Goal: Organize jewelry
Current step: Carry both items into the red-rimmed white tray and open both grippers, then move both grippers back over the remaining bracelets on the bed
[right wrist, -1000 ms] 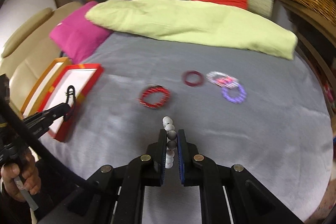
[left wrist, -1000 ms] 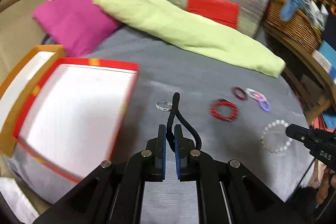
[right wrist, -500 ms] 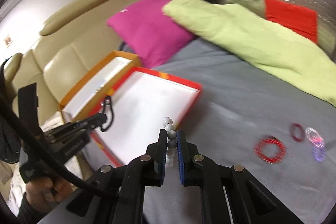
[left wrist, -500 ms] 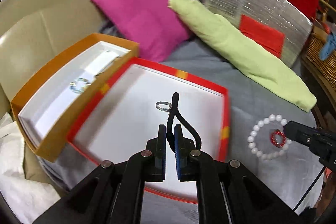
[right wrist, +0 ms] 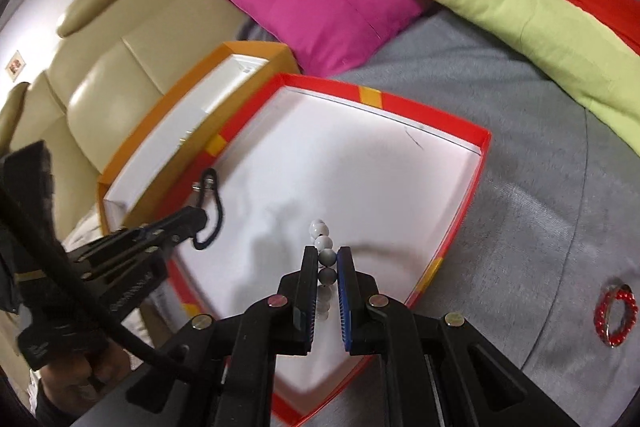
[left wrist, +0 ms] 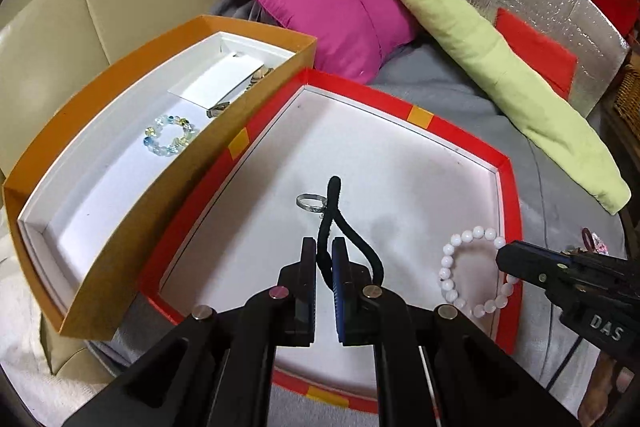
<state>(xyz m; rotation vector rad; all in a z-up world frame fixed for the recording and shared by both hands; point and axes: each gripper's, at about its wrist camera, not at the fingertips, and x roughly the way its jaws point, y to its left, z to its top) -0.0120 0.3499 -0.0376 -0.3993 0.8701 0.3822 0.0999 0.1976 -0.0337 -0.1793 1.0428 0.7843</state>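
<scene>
Grey bed (left wrist: 460, 99), cushions behind, two open boxes at sofa side. Black cord (left wrist: 334, 223) with ring (left wrist: 310, 202) pinched in left claw (left wrist: 324, 267), hanging over red box (left wrist: 510, 187). White bead bracelet (left wrist: 472, 267) clamped in right claw (right wrist: 326, 269), same box. Step: carry-to-box, drop pending. Next, likely: lower, open claws inside rim. Red bangle (right wrist: 614, 315) left on bed.
</scene>
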